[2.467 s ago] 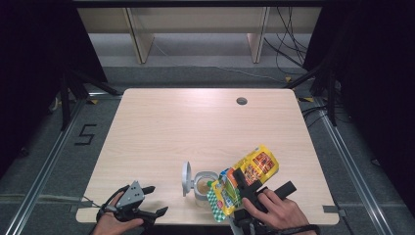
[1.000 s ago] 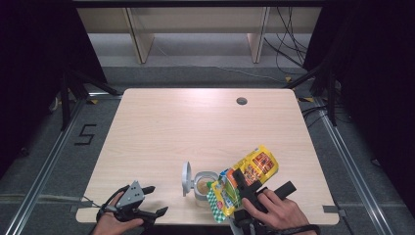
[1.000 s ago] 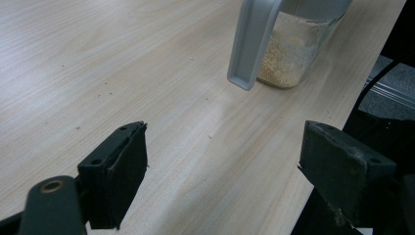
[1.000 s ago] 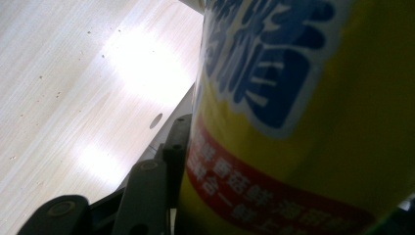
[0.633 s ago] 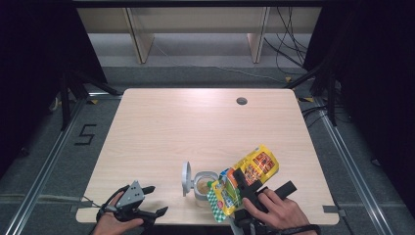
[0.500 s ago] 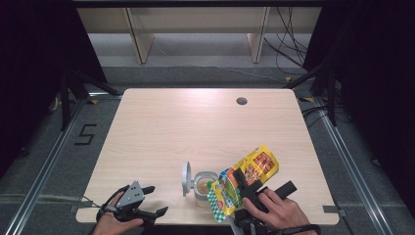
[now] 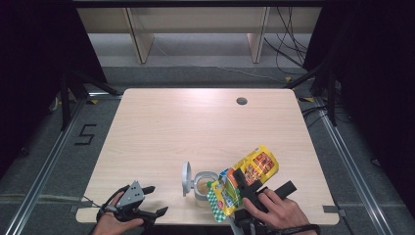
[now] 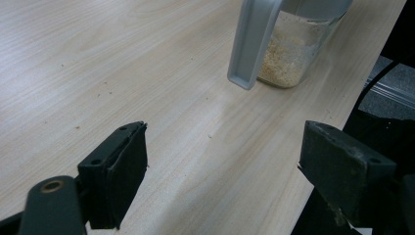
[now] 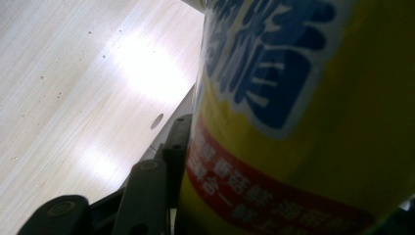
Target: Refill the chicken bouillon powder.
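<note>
Yellow, glossy plastic refill pouch (image 7: 244,181) with blue and red lettering is clamped between the jaws of the right gripper (image 7: 243,185) and tipped over the open clear glass jar (image 7: 204,186) of pale granules near the wooden table's (image 7: 195,127) front edge. Left gripper (image 7: 149,201) is held open, nothing in it, resting left of the jar, whose grey flip lid (image 7: 186,172) is stood up.

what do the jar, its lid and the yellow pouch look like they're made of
Jar: clear glass or hard plastic; the pale grains inside show through.
Lid: matte grey plastic, by its moulded rim.
Yellow pouch: glossy printed plastic film, probably; light glints on it.
</note>
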{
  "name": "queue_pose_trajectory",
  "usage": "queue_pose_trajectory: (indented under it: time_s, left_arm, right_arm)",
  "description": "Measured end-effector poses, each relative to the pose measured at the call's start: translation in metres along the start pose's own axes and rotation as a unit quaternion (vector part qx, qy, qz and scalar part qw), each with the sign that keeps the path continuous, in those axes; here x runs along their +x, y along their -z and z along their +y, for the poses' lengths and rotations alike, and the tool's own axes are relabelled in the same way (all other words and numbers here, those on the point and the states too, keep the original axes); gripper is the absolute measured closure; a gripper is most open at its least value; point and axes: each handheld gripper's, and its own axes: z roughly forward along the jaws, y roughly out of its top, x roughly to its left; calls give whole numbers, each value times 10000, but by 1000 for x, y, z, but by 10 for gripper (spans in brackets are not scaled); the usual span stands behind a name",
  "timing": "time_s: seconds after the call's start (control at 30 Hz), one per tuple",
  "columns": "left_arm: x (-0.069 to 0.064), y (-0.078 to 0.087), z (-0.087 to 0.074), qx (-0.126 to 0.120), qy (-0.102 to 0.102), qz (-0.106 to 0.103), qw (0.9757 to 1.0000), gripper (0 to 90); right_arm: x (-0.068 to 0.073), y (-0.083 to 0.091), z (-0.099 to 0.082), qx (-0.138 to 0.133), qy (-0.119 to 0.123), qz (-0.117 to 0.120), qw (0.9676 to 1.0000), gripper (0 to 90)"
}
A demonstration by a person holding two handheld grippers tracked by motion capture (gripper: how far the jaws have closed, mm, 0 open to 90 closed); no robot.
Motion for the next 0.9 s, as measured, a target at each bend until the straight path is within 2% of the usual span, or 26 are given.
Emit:
queue_pose_trajectory:
  time_s: [0.13, 0.3, 0.4, 0.5, 0.53, 0.7, 0.73, 0.9]
  left_arm:
    - [1, 0, 0, -25, -70, 18, 10000, 174]
    - [0, 0, 0, -31, -56, 13, 10000, 174]
    - [1, 0, 0, 9, -44, -11, 10000, 174]
    - [1, 0, 1, -37, -70, 14, 10000, 174]
    - [1, 0, 0, -39, -55, 11, 10000, 174]
    - [1, 0, 0, -33, -63, 15, 10000, 174]
    - [0, 0, 0, -77, -10, -5, 10000, 174]
    - [0, 0, 0, -40, -50, 7, 10000, 174]
  right_arm:
    - [0, 0, 0, 26, 6, -8, 10000, 597]
    - [0, 1, 0, 21, 26, -23, 10000, 597]
    - [-1, 2, 0, 49, 47, -132, 9999, 599]
    - [-2, 2, -1, 40, 30, -49, 10000, 599]
    - [-1, 3, 0, 66, 50, -122, 9999, 600]
    - [-1, 3, -1, 68, 62, -108, 9999, 601]
    - [-2, 2, -1, 35, 37, -31, 10000, 601]
    - [-1, 3, -1, 54, 56, -101, 9999, 602]
